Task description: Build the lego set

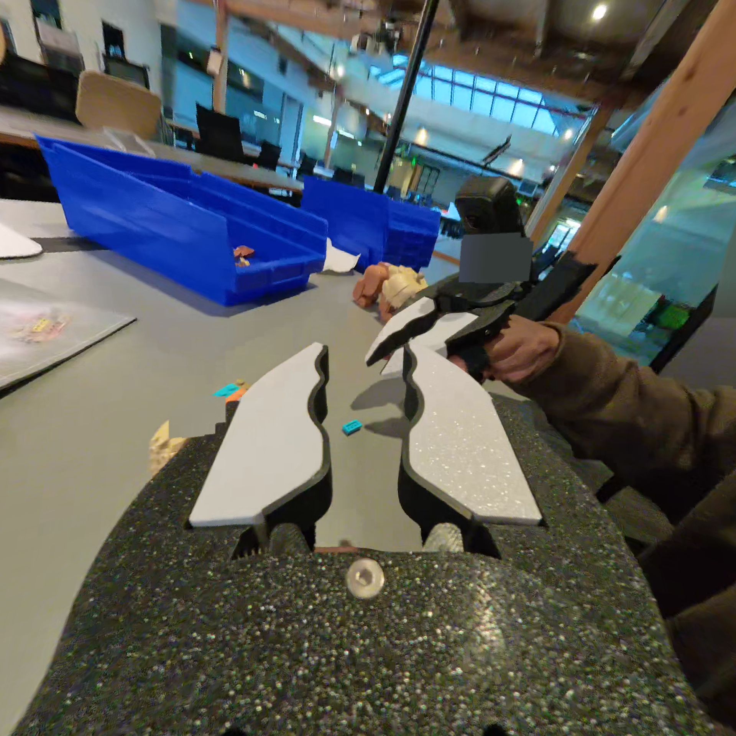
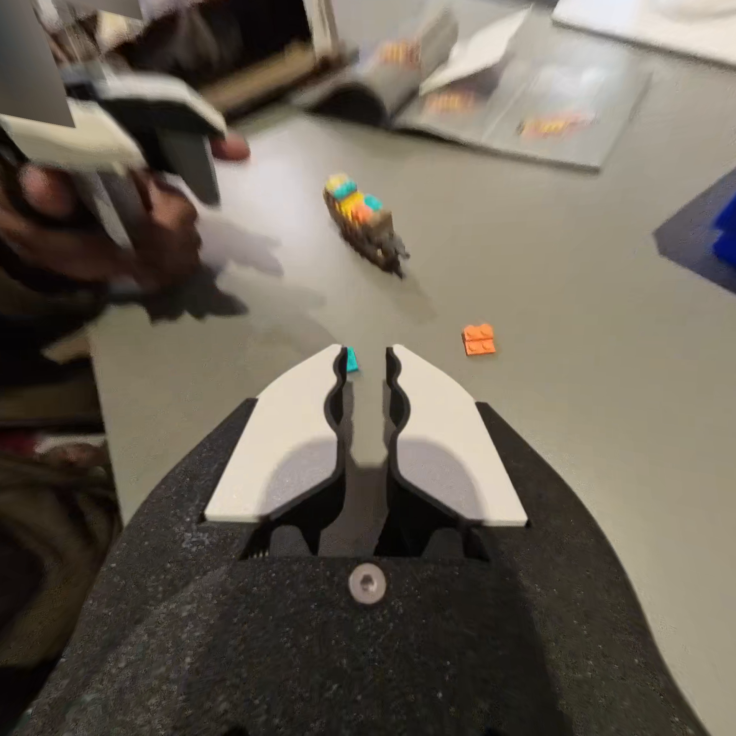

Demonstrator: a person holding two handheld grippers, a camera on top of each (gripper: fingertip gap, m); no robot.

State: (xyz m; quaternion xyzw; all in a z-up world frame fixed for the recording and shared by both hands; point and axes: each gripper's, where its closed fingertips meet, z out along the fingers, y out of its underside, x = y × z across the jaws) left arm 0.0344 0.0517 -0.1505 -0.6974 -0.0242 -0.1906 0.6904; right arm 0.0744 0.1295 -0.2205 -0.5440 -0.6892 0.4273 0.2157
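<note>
A small teal plate (image 1: 352,426) lies flat on the grey table (image 1: 119,418), in line with the gap of my left gripper (image 1: 364,354), which is open and empty above the table. My right gripper (image 2: 365,352) is open and empty; the teal plate (image 2: 351,359) shows just beside its left fingertip. The right gripper also shows in the left wrist view (image 1: 382,350), tips tilted down above the plate. A partly built brown model with teal, yellow and orange bricks (image 2: 362,215) stands farther off. An orange piece (image 2: 479,339) lies to the right.
Two blue bins (image 1: 179,231) (image 1: 370,223) stand at the back, with a brown and tan built figure (image 1: 382,290) between them. An open instruction booklet (image 2: 498,91) lies beyond the model. Tan pieces (image 1: 163,446) and small teal and orange pieces (image 1: 235,392) lie left of my left gripper. The orange piece (image 2: 479,339) is closer to my right gripper, around 7 cm from its tips; the left tips are 15 cm off.
</note>
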